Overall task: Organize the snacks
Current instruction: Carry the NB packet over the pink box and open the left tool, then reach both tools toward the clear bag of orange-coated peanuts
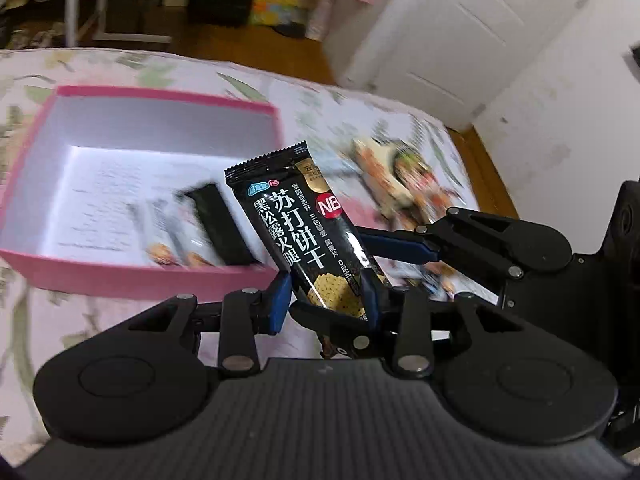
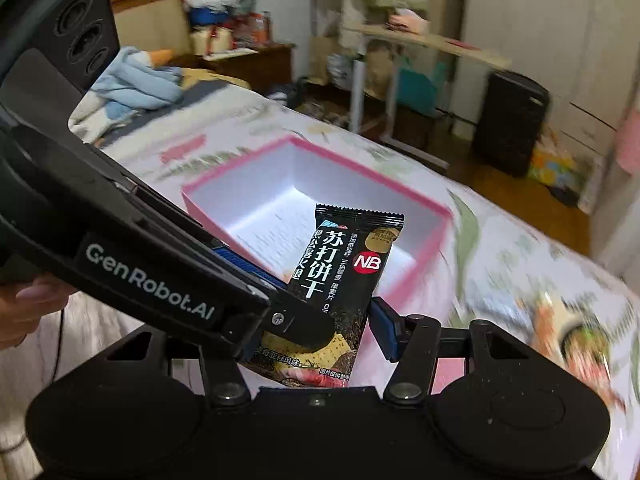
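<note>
A black soda cracker packet point(image 1: 304, 232) stands tilted between my two grippers, over the near right corner of the pink box point(image 1: 132, 98). My left gripper point(image 1: 326, 292) is shut on its lower end. In the right wrist view the same packet point(image 2: 340, 276) sits between the fingers of my right gripper point(image 2: 332, 320), which look closed against its lower part, with the left gripper crossing in from the left. The pink box point(image 2: 400, 184) has white walls inside and holds several snack packets point(image 1: 188, 236) at its near side. More snack packets point(image 1: 404, 184) lie blurred on the bed to the right.
Everything rests on a bed with a floral sheet point(image 1: 80, 320). A white wardrobe point(image 1: 460, 40) stands beyond the bed's right side. In the right wrist view a blue blanket point(image 2: 132, 84), a small table point(image 2: 400, 40) and a black case point(image 2: 508, 120) stand past the bed.
</note>
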`<state>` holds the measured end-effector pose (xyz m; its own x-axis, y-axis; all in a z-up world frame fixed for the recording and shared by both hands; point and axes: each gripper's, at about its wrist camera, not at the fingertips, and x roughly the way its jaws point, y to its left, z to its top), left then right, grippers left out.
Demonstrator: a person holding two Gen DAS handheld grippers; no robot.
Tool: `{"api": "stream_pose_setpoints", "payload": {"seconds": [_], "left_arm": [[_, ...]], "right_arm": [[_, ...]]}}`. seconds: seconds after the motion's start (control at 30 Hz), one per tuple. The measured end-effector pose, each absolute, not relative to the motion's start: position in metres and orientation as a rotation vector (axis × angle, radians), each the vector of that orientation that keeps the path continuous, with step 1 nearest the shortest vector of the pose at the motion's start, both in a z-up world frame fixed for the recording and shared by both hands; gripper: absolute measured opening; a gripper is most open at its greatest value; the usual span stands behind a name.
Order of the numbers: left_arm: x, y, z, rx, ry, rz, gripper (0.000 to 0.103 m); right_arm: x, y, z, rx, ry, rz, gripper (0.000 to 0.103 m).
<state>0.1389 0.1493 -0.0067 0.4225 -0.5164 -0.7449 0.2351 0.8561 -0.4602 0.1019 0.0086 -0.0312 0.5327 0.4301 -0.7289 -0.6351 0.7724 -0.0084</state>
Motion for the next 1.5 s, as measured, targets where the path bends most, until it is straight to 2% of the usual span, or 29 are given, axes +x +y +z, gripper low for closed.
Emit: {"api": "stream_pose_setpoints", "payload": {"seconds": [0.2, 0.4, 0.57, 0.67, 0.77, 0.97, 1.2, 1.5], "left_arm": [[0.19, 0.194, -0.023, -0.329, 1.086, -0.338, 0.036], [0.232, 0.228, -0.057, -0.331, 1.157, -0.209, 0.036], [0.243, 0.243, -0.079, -0.331, 1.192, -0.137, 0.036], [0.246, 0.244, -0.086, -0.333, 1.18, -0.104, 0.039], [0.242, 0.244, -0.086, -0.346, 1.158, -0.088, 0.042], [0.216, 0.239, -0.063, -0.304, 1.077, -0.104, 0.043], [0.176, 0.221, -0.018, -0.25, 1.002, -0.189, 0.043], [0.128, 0.176, 0.029, -0.203, 0.932, -0.357, 0.043]], "right_arm": [[0.159, 0.05, -0.049, -0.289, 0.768, 0.777, 0.061], [0.213, 0.083, -0.088, -0.113, 0.883, 0.83, 0.061], [0.223, 0.1, -0.12, -0.007, 0.949, 0.841, 0.061], [0.229, 0.107, -0.129, 0.005, 0.966, 0.834, 0.063], [0.233, 0.104, -0.133, 0.025, 1.002, 0.802, 0.073], [0.21, 0.073, -0.108, -0.002, 0.946, 0.735, 0.074], [0.159, -0.012, -0.05, 0.039, 0.84, 0.646, 0.074], [0.098, -0.101, 0.007, 0.007, 0.807, 0.403, 0.074]]}}
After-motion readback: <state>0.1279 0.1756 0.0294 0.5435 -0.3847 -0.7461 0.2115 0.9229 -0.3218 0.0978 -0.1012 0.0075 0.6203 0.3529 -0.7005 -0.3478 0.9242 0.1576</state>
